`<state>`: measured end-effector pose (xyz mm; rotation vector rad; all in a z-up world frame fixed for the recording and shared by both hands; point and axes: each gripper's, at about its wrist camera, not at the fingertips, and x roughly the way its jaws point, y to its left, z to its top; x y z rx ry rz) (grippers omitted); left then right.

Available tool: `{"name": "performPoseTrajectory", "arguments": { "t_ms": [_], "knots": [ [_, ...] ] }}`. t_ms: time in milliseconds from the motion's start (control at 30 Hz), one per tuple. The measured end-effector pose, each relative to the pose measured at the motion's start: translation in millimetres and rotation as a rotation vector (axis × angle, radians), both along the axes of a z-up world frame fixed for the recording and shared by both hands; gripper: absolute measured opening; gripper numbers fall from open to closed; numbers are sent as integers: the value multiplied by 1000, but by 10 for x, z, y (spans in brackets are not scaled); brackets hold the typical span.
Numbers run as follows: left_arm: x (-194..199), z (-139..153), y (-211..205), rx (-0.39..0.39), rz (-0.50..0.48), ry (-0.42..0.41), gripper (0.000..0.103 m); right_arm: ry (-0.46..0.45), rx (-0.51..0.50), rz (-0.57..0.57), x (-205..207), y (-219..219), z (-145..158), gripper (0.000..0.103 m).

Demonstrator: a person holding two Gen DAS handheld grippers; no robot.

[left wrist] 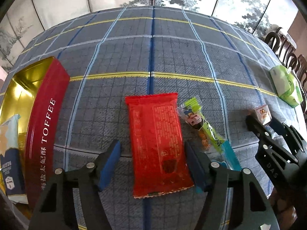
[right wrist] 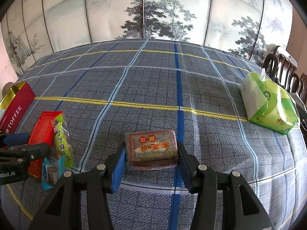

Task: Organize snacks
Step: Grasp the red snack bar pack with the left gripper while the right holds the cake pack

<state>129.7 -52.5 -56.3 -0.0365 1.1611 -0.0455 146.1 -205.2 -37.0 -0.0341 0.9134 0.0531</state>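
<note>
Table (right wrist: 153,88) takes up most of both views, covered in a grey-blue plaid tablecloth (left wrist: 172,57) with yellow, light-blue and dark-blue stripes. Behind the far edge: folding screen (right wrist: 153,9) painted with ink pines and misty mountains, panels split by thin dark seams. Far right: dark wooden chairs (right wrist: 282,67) with curved backs, pinkish wall (right wrist: 299,38) beyond. Even daylight, soft shadows on the cloth.
</note>
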Motion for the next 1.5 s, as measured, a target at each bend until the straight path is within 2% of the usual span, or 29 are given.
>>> {"name": "performPoseTrajectory", "arguments": {
  "t_ms": [67, 133, 333, 867, 1500],
  "knots": [
    [-10, 1, 3, 8, -8, -1, 62, 0, 0, 0, -1, 5, -1, 51],
    [-29, 13, 11, 15, -13, -12, 49, 0, 1, 0, -1, 6, 0, 51],
    [-65, 45, 82, 2, -26, -16, 40, 0, 0, 0, 0, 8, -1, 51],
    [-351, 120, 96, 21, -70, -12, 40, 0, -1, 0, -3, 10, -3, 51],
    [-658, 613, 183, 24, -113, -112, 40, 0, -1, 0, -7, 15, -5, 51]
  ]
}}
